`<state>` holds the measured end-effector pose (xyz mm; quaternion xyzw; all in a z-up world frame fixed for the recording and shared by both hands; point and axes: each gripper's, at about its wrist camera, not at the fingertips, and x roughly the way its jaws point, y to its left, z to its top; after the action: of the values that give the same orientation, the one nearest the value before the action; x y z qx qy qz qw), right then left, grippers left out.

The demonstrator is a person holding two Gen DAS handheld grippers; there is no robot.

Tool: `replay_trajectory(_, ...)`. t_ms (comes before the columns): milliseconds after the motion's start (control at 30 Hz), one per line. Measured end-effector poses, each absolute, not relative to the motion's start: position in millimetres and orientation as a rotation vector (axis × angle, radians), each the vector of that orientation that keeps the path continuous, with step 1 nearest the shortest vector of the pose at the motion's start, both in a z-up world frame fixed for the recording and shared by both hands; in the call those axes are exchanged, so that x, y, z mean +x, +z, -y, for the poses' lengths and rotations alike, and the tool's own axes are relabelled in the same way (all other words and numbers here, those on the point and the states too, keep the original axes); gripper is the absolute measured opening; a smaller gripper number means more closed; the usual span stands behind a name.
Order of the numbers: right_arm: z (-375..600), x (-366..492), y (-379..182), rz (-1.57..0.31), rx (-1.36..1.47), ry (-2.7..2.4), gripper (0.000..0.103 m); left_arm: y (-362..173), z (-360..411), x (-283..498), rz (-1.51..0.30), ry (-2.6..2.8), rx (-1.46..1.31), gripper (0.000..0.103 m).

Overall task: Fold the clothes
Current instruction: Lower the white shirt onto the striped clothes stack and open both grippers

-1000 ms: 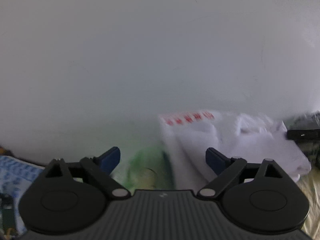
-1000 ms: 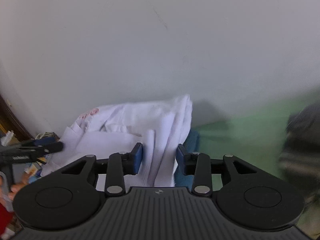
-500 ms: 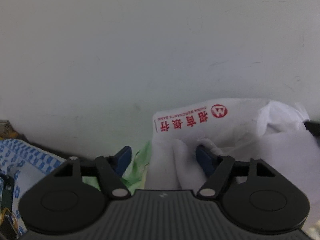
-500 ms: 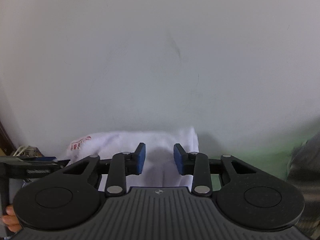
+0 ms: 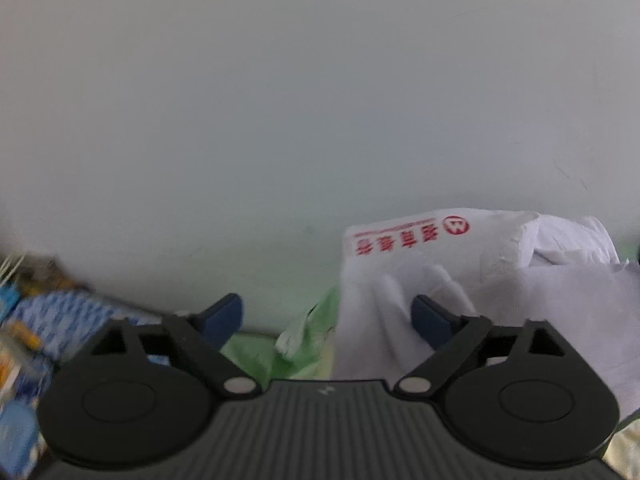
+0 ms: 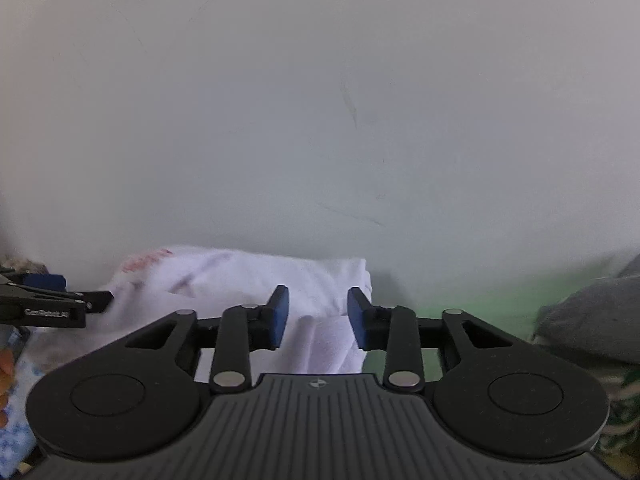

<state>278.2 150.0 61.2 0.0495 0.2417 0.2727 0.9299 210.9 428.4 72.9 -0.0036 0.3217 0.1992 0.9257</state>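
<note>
A white garment with red print lies bunched against the wall on a green sheet. My left gripper is at its left edge with jaws wide and opening. The cloth's edge lies between them and the right pad stands before the folds, not pressing. In the right wrist view the same garment fills the lower middle. My right gripper is over its right end, jaws partly apart and opening. A raised fold sits between the pads, with gaps on both sides. The left gripper shows at the left edge.
A pale wall rises close behind the garment. A grey garment lies to the right on the green sheet. A blue patterned cloth and small clutter lie at the far left. A person's fingers show at the left edge.
Both grippers narrowed, then widened again. In the left wrist view the garment slid right after sitting between the jaws. The right wrist view tilted up, so the garment now sits lower.
</note>
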Motion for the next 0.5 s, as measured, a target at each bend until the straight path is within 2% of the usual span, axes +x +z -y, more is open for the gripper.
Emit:
replay_trajectory(300, -154.6, 267.0, 43.4, -0.608, 0.053, 0.536, 0.036, 66.4, -406.9, 197.5, -0.687, 0.396, -0.025, 0.096)
replay_trajectory(500, -156.2, 278.1, 40.1, -0.659, 0.042, 0.504, 0.042, 44.3, -405.0, 208.8, -0.717, 0.412, -0.046, 0.102)
